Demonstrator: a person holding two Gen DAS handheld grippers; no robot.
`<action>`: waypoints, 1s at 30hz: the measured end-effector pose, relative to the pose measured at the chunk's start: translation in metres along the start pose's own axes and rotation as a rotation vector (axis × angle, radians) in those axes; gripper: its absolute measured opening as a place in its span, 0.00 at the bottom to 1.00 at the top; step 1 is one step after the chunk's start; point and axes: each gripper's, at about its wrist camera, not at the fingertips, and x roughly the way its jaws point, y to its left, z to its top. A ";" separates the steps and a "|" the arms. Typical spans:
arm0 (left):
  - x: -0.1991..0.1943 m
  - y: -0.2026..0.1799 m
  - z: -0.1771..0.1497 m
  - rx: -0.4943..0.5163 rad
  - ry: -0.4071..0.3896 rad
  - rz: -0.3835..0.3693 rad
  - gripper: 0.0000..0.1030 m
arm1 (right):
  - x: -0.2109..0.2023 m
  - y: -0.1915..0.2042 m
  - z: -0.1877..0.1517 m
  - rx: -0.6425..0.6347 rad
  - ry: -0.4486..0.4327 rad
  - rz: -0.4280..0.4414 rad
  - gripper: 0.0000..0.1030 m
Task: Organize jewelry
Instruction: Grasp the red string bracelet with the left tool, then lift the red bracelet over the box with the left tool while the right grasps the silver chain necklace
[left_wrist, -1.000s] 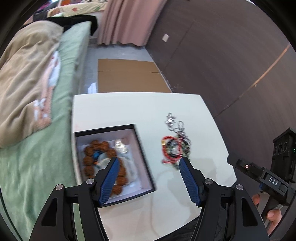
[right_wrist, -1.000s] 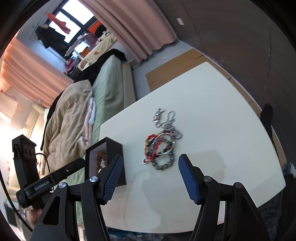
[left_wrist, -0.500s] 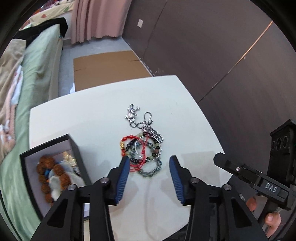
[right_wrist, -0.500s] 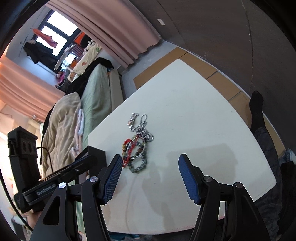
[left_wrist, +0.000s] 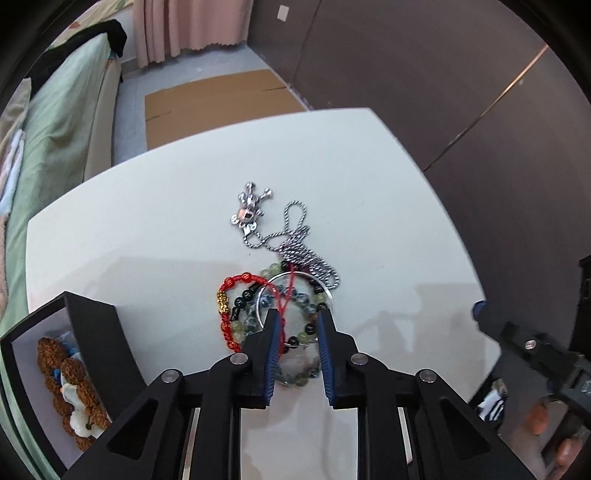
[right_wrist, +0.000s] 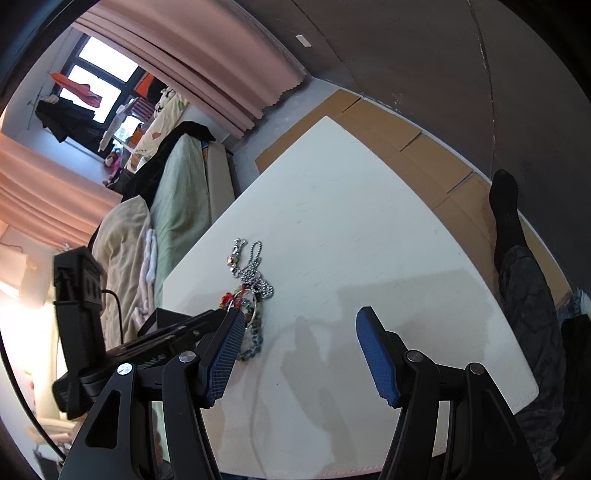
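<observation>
The left claw (left_wrist: 295, 314) is low over the worktop (left_wrist: 369, 192), its blue pads (left_wrist: 272, 339) drawn narrow with a gap between them, straddling the near side of a heap of bracelets (left_wrist: 280, 310). Whether the pads touch any bead cannot be told. Between the tips lie green-and-black beads and a thin silver ring (left_wrist: 299, 280); just left of the left pad runs a red cord bracelet (left_wrist: 231, 295) with a gold bead. Beyond the heap, further from the claw, a twisted silver chain (left_wrist: 299, 240) leads to a small silver pendant (left_wrist: 249, 212). To the claw's left, near its body, stands an open black box (left_wrist: 92, 332) holding brown beads (left_wrist: 55, 365) and a white piece.

The right claw (right_wrist: 299, 328) is spread wide, holding nothing, above bare worktop. The heap (right_wrist: 251, 295) sits just beyond its left pad (right_wrist: 225, 354), and the left claw's body lies further left. To the right, past the worktop edge, a leg in a dark sock (right_wrist: 506, 206) rests on cardboard.
</observation>
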 end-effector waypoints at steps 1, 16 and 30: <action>0.003 0.001 -0.001 -0.001 0.009 0.012 0.18 | 0.000 -0.001 0.000 0.001 0.001 0.000 0.62; -0.028 0.027 -0.001 -0.071 -0.055 -0.029 0.06 | 0.051 0.032 0.022 -0.102 0.103 -0.015 0.62; -0.096 0.078 -0.007 -0.162 -0.178 -0.034 0.06 | 0.114 0.094 0.034 -0.327 0.187 -0.168 0.51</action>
